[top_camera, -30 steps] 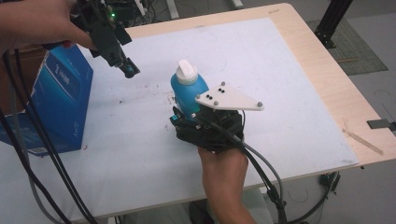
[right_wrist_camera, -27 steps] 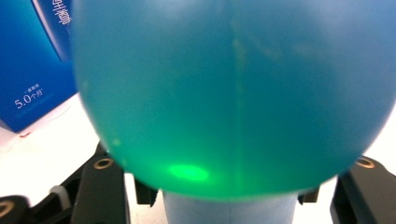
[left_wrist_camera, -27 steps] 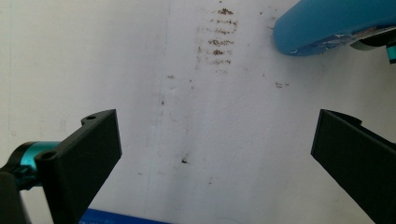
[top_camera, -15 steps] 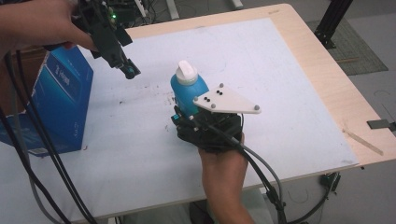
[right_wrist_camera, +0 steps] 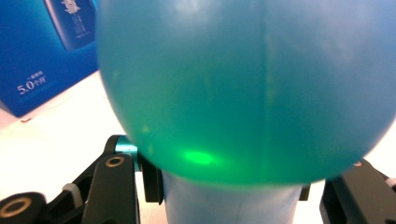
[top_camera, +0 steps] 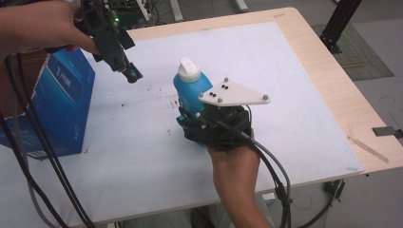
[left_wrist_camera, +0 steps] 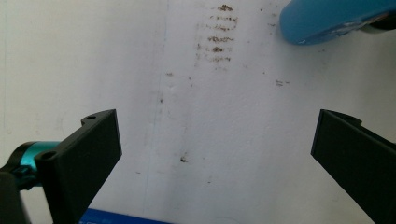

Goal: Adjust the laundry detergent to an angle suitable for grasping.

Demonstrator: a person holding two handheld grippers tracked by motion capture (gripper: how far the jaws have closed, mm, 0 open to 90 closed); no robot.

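On one white table (top_camera: 285, 71): one blue bottle (top_camera: 190, 90), one blue box (top_camera: 62, 104).

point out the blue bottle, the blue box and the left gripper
blue bottle (top_camera: 190, 92): high view, on its blue shoulder below the white cap.
blue box (top_camera: 66, 95): high view, on its printed front face.
left gripper (top_camera: 133, 75): high view, at the tips of its open jaws.

Even, bright light; the close blue bottle (right_wrist_camera: 243, 88) is blurred with green glare.

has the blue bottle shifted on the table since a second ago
No. The blue bottle stands at the same spot beside the dark smudges on the white mat.
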